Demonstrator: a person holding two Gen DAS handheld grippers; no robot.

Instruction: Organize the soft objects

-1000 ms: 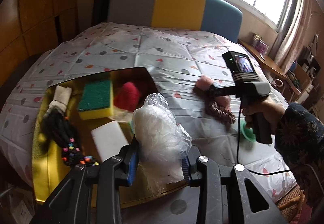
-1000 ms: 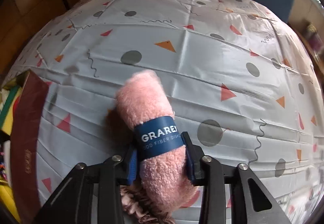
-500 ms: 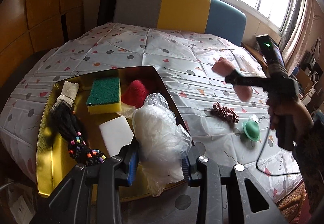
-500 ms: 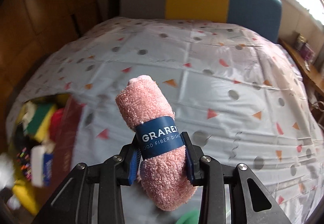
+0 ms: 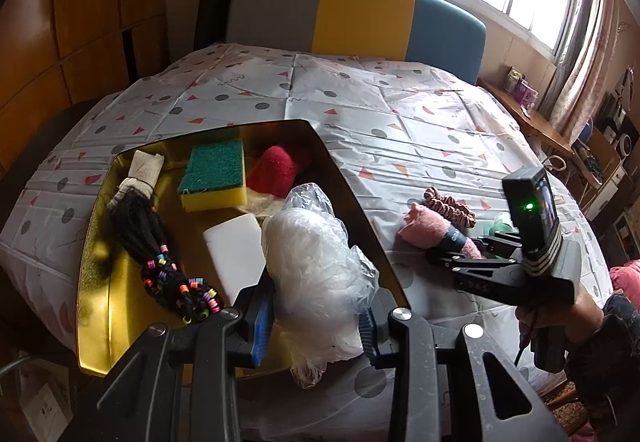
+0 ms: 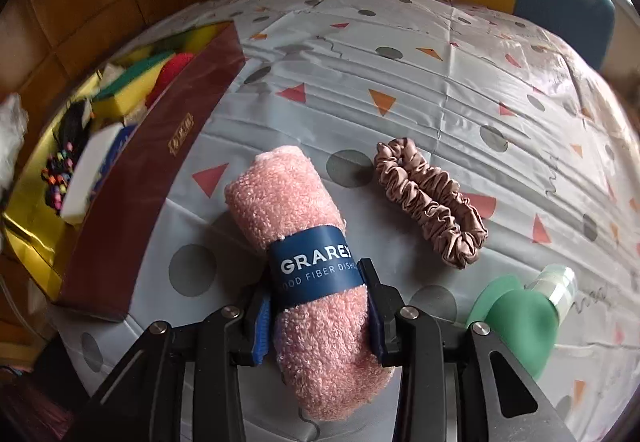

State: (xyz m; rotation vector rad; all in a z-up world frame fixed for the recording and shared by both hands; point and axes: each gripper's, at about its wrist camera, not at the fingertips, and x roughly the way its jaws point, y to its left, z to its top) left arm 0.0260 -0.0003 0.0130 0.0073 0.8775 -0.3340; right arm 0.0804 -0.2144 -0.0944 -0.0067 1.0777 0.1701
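Note:
My left gripper (image 5: 316, 330) is shut on a clear plastic bag (image 5: 312, 262) with white filling, held over the near right corner of the gold-lined box (image 5: 96, 282). Inside the box lie a green-and-yellow sponge (image 5: 214, 176), a red fuzzy piece (image 5: 272, 170), a white block (image 5: 236, 254) and a black hairpiece with coloured beads (image 5: 152, 250). My right gripper (image 6: 320, 314) is shut on a rolled pink towel (image 6: 296, 202) with a blue paper band. It holds the towel low over the tablecloth, just right of the box's dark red wall (image 6: 160, 170).
A tan scrunchie (image 6: 432, 202) lies on the patterned tablecloth (image 6: 400, 82) right of the towel. A green object with a clear cap (image 6: 516, 310) sits at the near right. A grey, yellow and blue headboard stands behind the table, and a person's hand (image 5: 560, 318) holds the right gripper.
The right gripper lifted the pink towel off the cloth, then swung it left and down to beside the box. The left gripper with the bag has stayed where it was.

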